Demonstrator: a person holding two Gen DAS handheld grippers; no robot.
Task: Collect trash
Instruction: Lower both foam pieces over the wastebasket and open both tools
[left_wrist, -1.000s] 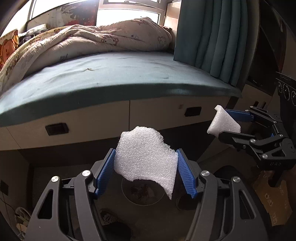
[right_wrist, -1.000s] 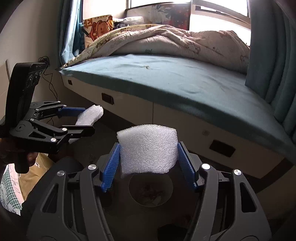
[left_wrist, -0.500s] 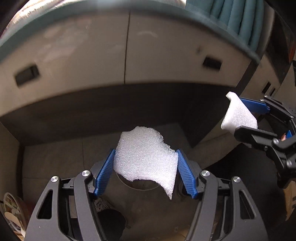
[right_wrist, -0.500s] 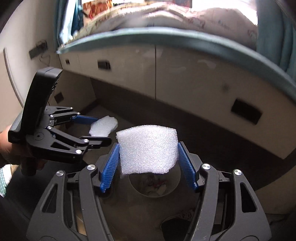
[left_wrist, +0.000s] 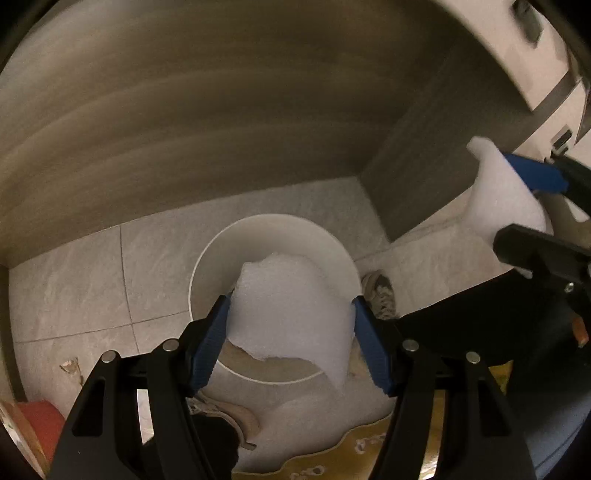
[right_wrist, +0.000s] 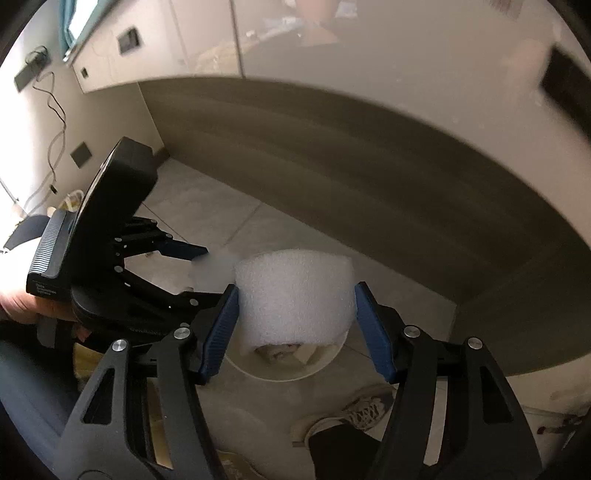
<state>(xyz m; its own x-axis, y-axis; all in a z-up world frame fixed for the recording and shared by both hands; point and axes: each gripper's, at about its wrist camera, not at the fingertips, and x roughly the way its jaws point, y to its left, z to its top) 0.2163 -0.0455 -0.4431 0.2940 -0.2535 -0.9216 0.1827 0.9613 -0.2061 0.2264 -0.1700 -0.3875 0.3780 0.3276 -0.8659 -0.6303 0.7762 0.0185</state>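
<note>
My left gripper (left_wrist: 290, 325) is shut on a torn white foam piece (left_wrist: 288, 317) and holds it over the round white trash bin (left_wrist: 221, 251) on the tiled floor. My right gripper (right_wrist: 295, 317) is shut on a second, curved white foam piece (right_wrist: 295, 295), also above the bin (right_wrist: 325, 360), which has scraps inside. The right gripper with its foam (left_wrist: 506, 195) shows at the right of the left wrist view. The left gripper (right_wrist: 207, 269) with blurred foam shows at the left of the right wrist view.
The bin stands on pale floor tiles (left_wrist: 74, 280) under the bed's cabinet front (right_wrist: 332, 48). Shoes (right_wrist: 362, 410) lie by the bin. A yellow patterned mat (left_wrist: 369, 454) is near. A cable (right_wrist: 55, 110) hangs on the left wall.
Both grippers have tilted down and moved closer to the bin, each still holding its foam. The bed has left the view; the floor and bin now fill it.
</note>
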